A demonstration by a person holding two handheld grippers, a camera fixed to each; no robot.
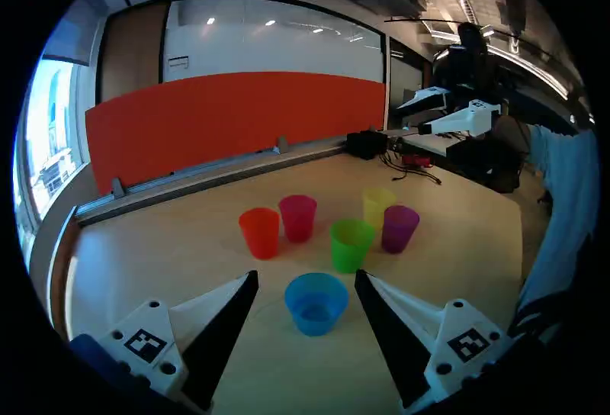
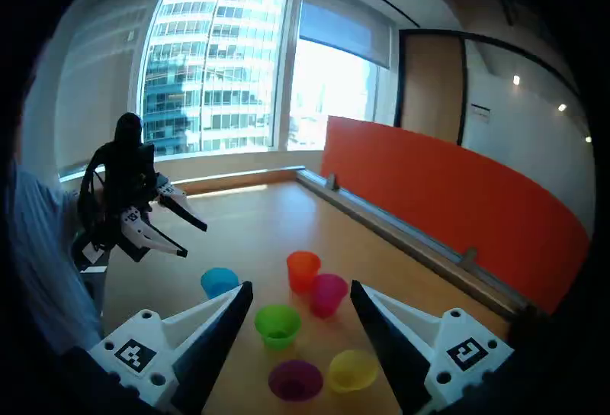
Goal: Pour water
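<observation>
The left gripper is released, its fingers spread wide and holding nothing. In its own view the blue cup sits framed between the fingertips at 12 o'clock, with neither finger touching it. The right gripper view shows this gripper raised off the table, apart from the cup and to its 10 o'clock. A darker patch at the cup's bottom may be water; I cannot tell for sure.

The right gripper is likewise released and empty, hovering over the cluster with the green cup between its fingers.

Beyond the blue cup, in the left gripper view, stand the orange cup at 11 o'clock, the pink cup at 12, the green one at 1, and the purple cup and yellow cup at 2. All are upright and near one another. An orange partition lines the table's far edge.

The task looks to be at the reach, before any grasp. Next the left gripper should come down and forward until its fingers flank the blue cup's wall. It should then close gently, since the thin plastic may flex, lift level, and tip over a chosen cup.
</observation>
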